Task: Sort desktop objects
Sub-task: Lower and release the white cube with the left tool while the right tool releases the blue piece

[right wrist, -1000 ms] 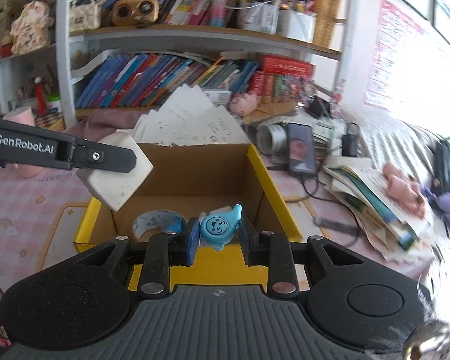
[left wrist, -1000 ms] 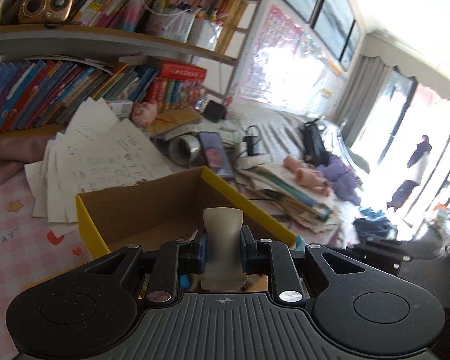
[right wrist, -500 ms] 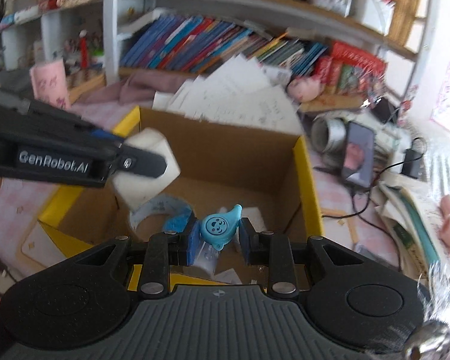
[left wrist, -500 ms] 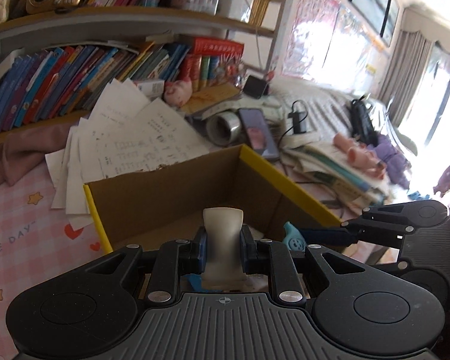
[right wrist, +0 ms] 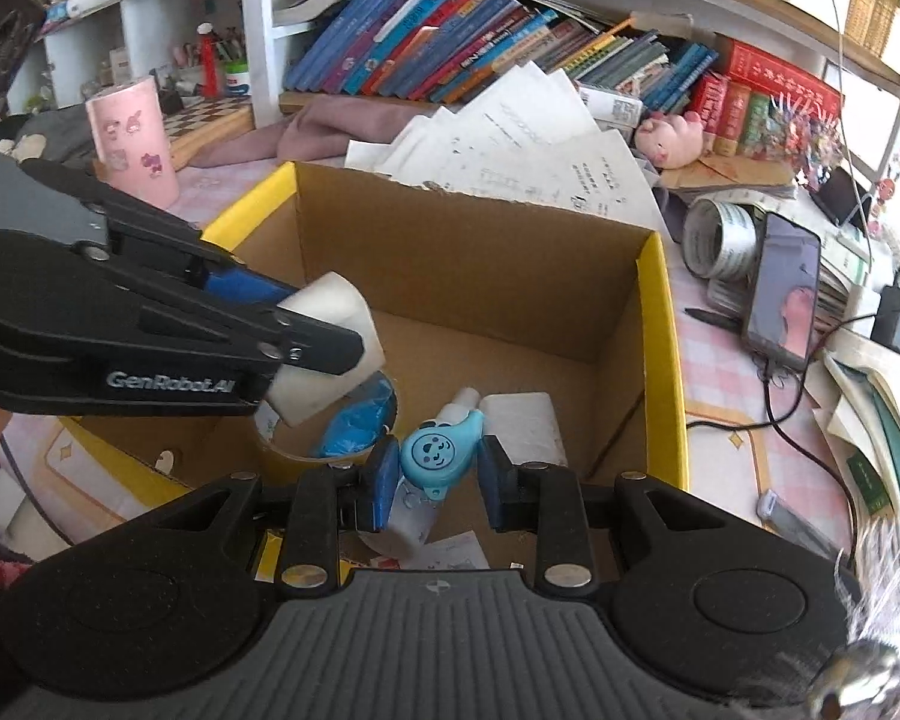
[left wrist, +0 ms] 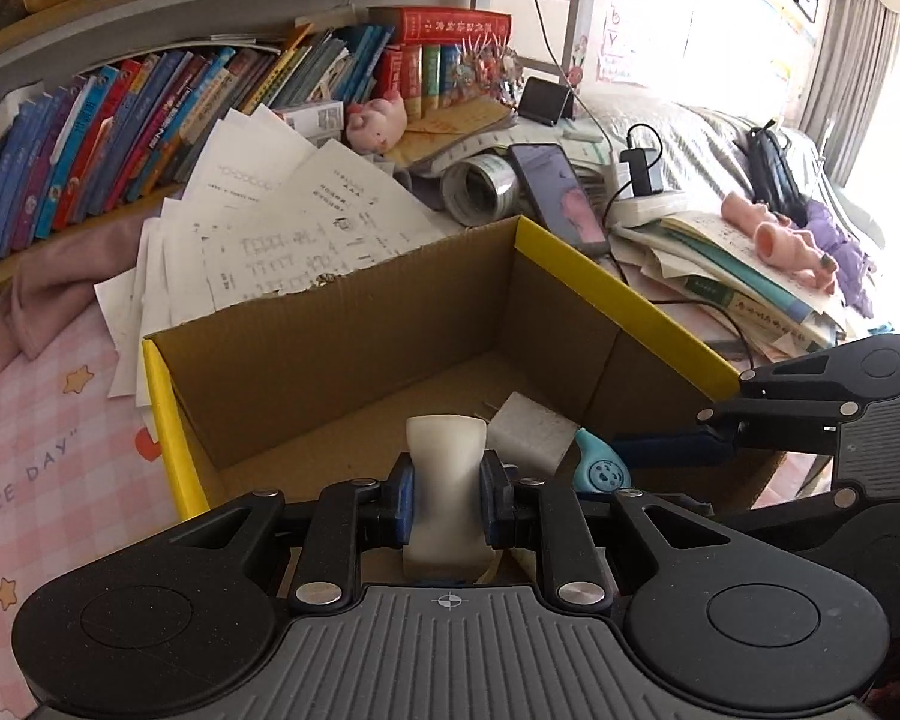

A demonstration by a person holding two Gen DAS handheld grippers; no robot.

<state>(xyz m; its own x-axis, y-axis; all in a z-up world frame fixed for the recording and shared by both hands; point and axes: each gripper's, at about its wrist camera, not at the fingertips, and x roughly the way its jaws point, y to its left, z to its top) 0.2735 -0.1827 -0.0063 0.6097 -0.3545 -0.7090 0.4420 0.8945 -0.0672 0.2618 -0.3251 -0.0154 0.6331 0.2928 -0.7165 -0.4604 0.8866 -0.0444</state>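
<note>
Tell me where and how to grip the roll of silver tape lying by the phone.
Take the silver tape roll across its flat ring faces, coming from above. It lies on its side with the hollow core facing the box, so the tongs would likely slip on the curved rim. The phone crowds its right side.

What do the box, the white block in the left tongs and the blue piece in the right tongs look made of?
Box: corrugated cardboard, matte brown, its fluted edge showing, yellow outside.
White block: probably soft foam or rubber, matte; it pinches in between the left tongs.
Blue piece: likely moulded plastic, smooth with a slight sheen, a face printed on it, between the right tongs.
</note>
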